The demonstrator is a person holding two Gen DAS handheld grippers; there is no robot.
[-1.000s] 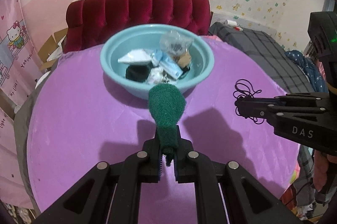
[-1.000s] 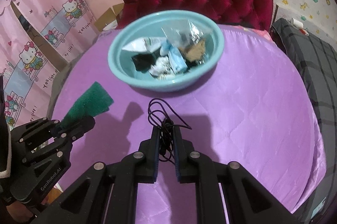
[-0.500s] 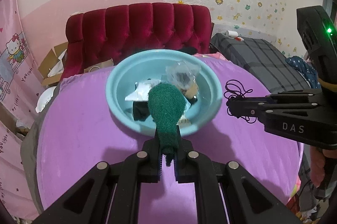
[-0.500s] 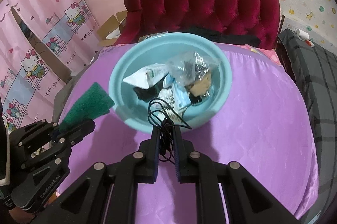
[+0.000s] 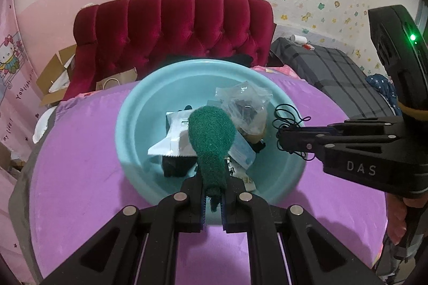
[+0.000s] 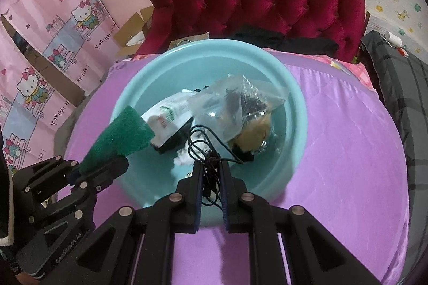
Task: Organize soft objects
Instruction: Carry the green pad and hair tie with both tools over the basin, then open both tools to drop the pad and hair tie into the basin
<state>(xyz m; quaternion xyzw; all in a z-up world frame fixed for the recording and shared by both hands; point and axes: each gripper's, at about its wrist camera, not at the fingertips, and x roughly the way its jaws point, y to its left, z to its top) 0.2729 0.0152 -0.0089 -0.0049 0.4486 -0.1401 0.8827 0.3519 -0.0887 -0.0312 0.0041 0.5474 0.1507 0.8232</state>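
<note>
Item 1, left gripper [image 5: 213, 200]: we hold its fingers clamped on the lower end of the green scouring pad [image 5: 211, 139]. A second ago the pad hung over bare purple cover short of the basin; now, in the left wrist view, its rounded top stands over the basin's contents. In the right wrist view the pad [image 6: 117, 141] reaches just over the near-left rim.

Item 2, right gripper [image 6: 210, 172]: fingers closed on a tangle of thin black cord [image 6: 204, 148], loops spilling forward. A second ago this cord was over the tabletop beside the basin; now its loops hang above the inside of the basin. From the left wrist view the cord [image 5: 290, 119] sits at the basin's right edge.

Item 3, blue basin [image 6: 294, 108]: on the purple tabletop [image 6: 347, 164], already holding a clear plastic bag [image 6: 240, 108], a white packet [image 6: 168, 116], a dark item and small pale pieces we cannot identify.

Item 4, change noted: both grippers have come forward together, from beside the basin to above it, each keeping its load.

Item 5, reading for the task: we judge the carry nearly complete and the release next. Both items are light and limp; the cord may snag on the finger pads when let go, and the pad sits close to the rim, so it could fall outside.
</note>
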